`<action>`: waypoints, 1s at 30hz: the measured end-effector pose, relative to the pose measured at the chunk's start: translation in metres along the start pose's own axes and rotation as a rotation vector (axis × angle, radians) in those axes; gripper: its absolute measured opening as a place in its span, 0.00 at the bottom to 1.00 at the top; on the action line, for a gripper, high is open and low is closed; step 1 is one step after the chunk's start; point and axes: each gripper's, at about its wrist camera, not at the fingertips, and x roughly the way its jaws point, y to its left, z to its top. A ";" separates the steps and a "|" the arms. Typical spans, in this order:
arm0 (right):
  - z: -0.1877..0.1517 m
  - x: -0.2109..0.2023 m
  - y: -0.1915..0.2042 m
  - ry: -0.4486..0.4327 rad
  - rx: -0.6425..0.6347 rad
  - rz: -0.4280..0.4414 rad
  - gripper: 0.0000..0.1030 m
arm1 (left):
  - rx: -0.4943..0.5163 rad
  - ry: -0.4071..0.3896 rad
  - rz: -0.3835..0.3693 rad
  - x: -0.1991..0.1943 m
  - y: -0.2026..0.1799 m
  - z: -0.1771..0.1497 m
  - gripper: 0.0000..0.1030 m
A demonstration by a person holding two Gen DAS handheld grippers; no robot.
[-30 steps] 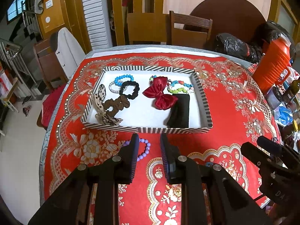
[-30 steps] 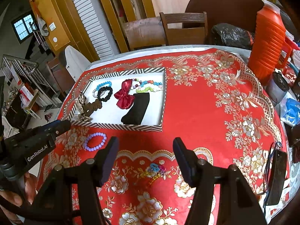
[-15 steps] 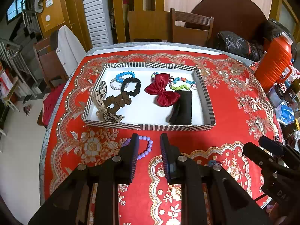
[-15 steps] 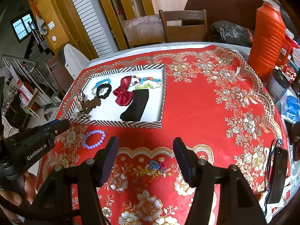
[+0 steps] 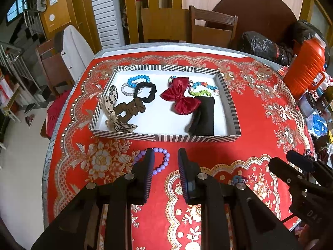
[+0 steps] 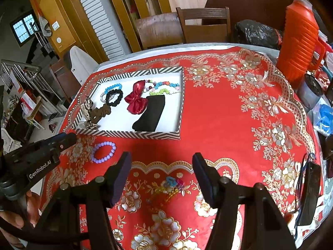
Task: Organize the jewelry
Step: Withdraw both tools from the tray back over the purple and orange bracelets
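A striped tray [image 5: 166, 138] [image 6: 129, 134] on the red tablecloth holds bead bracelets, scrunchies, a red bow [image 5: 180, 100] and a black band [image 5: 203, 117]. A purple bead bracelet [image 5: 161, 161] [image 6: 104, 152] lies on the cloth in front of the tray. My left gripper [image 5: 165, 156] is open and empty above the cloth, its left finger overlapping the bracelet. A small multicoloured hair tie [image 6: 173, 182] [image 5: 239, 179] lies on the cloth. My right gripper [image 6: 161, 161] is open wide and empty, above and just short of the tie.
An orange jug [image 6: 297, 33] and a grey container [image 6: 310, 89] stand at the table's right edge. A black phone with a cord [image 6: 310, 189] lies near right. Chairs [image 5: 210, 28] and a black bag [image 5: 260, 44] stand behind the table.
Both grippers have pulled back and risen a little, so the tray and bracelet sit slightly farther away in view. The jaws have not changed.
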 end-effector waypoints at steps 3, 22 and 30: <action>0.000 0.000 -0.003 0.001 -0.003 -0.002 0.62 | -0.023 0.016 -0.021 0.002 0.011 0.003 0.10; -0.028 0.029 -0.065 0.112 0.085 -0.062 0.62 | -0.167 0.177 -0.012 0.052 0.087 -0.017 0.10; -0.046 0.054 -0.055 0.194 0.104 0.003 0.62 | -0.188 0.241 -0.061 0.077 0.092 -0.020 0.10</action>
